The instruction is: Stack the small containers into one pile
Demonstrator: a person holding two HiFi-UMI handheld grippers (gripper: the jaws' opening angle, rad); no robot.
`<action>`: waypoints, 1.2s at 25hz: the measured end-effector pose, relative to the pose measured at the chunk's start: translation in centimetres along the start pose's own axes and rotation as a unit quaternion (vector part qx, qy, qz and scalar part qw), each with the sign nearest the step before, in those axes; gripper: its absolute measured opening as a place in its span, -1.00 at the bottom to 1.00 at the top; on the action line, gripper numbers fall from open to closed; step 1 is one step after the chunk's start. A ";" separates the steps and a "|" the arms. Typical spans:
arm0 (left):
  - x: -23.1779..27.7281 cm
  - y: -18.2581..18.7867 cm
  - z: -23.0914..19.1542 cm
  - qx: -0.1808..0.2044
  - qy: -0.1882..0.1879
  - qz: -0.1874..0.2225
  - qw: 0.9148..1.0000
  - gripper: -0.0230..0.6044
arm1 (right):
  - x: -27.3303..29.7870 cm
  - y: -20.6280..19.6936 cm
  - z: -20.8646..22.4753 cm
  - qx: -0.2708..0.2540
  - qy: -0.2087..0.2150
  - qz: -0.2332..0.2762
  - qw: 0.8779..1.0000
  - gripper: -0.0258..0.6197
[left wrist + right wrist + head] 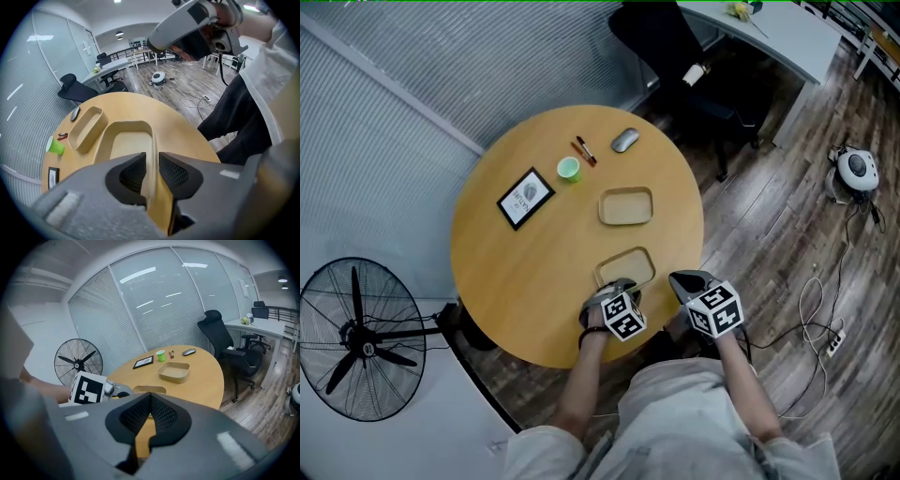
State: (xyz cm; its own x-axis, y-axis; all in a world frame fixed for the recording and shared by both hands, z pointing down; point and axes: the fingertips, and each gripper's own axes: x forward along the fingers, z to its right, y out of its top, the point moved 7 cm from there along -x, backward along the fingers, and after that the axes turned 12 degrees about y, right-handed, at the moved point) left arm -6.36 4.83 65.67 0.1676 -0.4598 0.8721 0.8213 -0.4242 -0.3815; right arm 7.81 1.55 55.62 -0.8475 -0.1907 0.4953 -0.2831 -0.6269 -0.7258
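Two shallow tan containers sit on the round wooden table [516,272]. The near container [628,266] [125,143] lies by the table's front edge, and my left gripper [613,292] [151,163] is shut on its near rim. The far container [626,206] [87,126] [174,371] rests apart from it, further in. My right gripper [686,284] [150,400] hovers just off the table's edge to the right, its jaws shut with nothing between them. In the right gripper view, the left gripper's marker cube [89,387] partly hides the near container [151,390].
A green cup [569,169] [56,146], a pen [584,150], a grey mouse [625,140] and a framed picture [526,197] lie at the table's far side. A floor fan [358,339] stands to the left, an office chair [670,56] beyond the table, and cables [820,319] on the floor.
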 end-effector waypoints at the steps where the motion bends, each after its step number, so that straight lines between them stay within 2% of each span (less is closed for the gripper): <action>1: 0.0 0.0 0.0 -0.001 -0.001 0.002 1.000 -0.64 | 0.1 0.0 0.0 0.000 -0.001 0.000 1.000 -0.92; 4: -0.1 -0.1 0.0 -0.010 -0.006 0.011 1.000 -0.64 | 0.4 0.0 0.1 0.003 -0.003 0.000 1.000 -0.92; 9: -1.3 -0.1 -0.5 -0.052 -0.020 0.043 0.998 -0.64 | 0.6 -0.5 0.0 0.008 -0.009 0.000 1.000 -0.92; 13: -3.3 -0.4 -3.2 -0.056 0.000 0.067 0.996 -0.64 | 1.2 -1.3 -0.5 0.023 -0.014 0.011 1.000 -0.92; 16: -3.9 -0.5 -6.1 -0.036 0.019 0.074 0.996 -0.64 | 1.6 -1.9 -0.7 0.036 -0.015 0.019 0.999 -0.92; 21: -3.2 0.2 -10.8 0.020 0.038 0.066 0.997 -0.64 | 2.6 -1.0 -0.7 0.025 -0.006 0.011 1.000 -0.92; 30: 1.4 3.0 -16.3 0.093 0.021 0.052 0.994 -0.64 | 3.8 1.1 0.5 -0.023 0.015 -0.041 0.999 -0.92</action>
State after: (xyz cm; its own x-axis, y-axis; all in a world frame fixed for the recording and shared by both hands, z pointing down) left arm -12.53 -9.83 60.79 0.2378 -0.5277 0.8155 0.8878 -0.2224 -0.4028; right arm 4.47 -0.25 56.98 -0.8333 -0.1168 0.5403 -0.3721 -0.6045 -0.7044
